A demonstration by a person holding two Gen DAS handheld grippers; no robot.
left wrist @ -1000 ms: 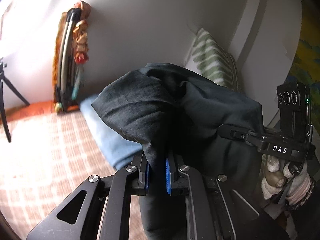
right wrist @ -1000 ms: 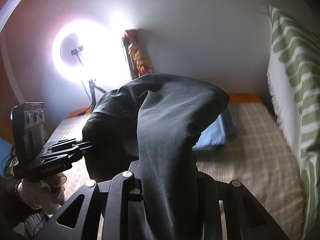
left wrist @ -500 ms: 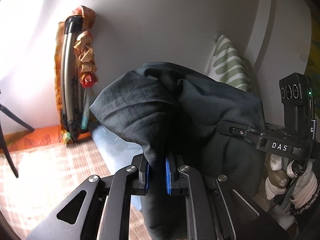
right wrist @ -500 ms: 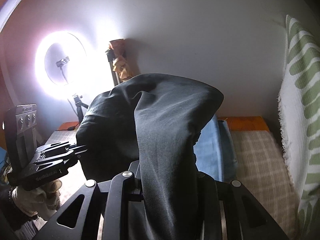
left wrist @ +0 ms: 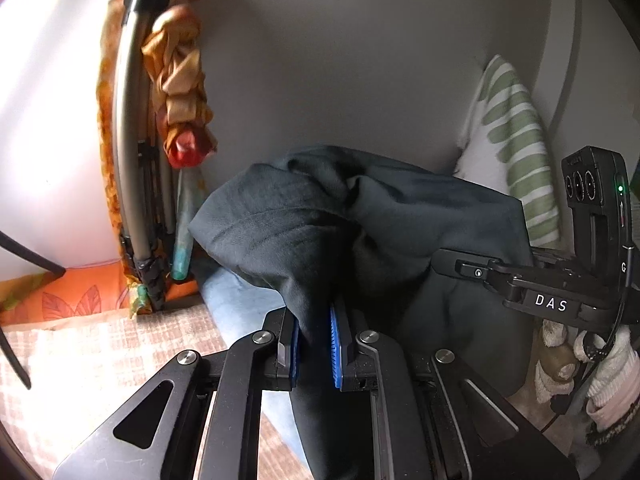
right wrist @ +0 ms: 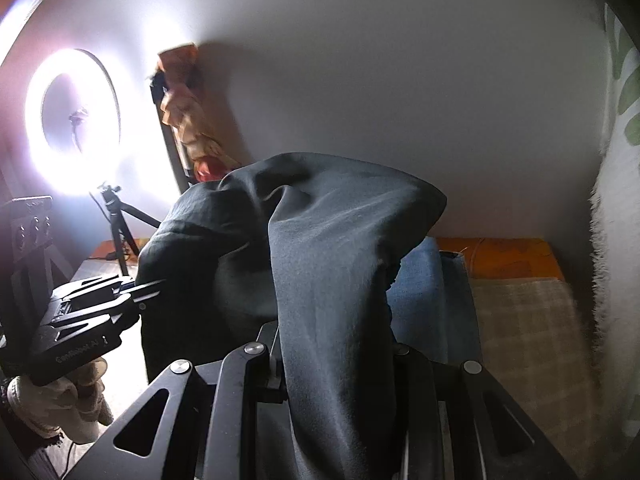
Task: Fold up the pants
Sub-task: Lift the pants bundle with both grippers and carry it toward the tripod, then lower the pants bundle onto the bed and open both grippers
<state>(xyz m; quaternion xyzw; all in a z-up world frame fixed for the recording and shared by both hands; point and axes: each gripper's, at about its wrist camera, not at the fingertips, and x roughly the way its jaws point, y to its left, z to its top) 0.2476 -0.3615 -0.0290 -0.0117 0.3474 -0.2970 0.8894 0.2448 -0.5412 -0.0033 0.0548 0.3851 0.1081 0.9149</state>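
The pants [left wrist: 360, 232] are dark charcoal, of thin smooth cloth, bunched and creased. They hang lifted above the bed, pinched at two spots, their folds draping over and down. A rounded hump of cloth bulges up in the right wrist view [right wrist: 340, 232].

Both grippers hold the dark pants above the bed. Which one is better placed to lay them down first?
Neither clearly: the left gripper and right gripper both clamp the pants.
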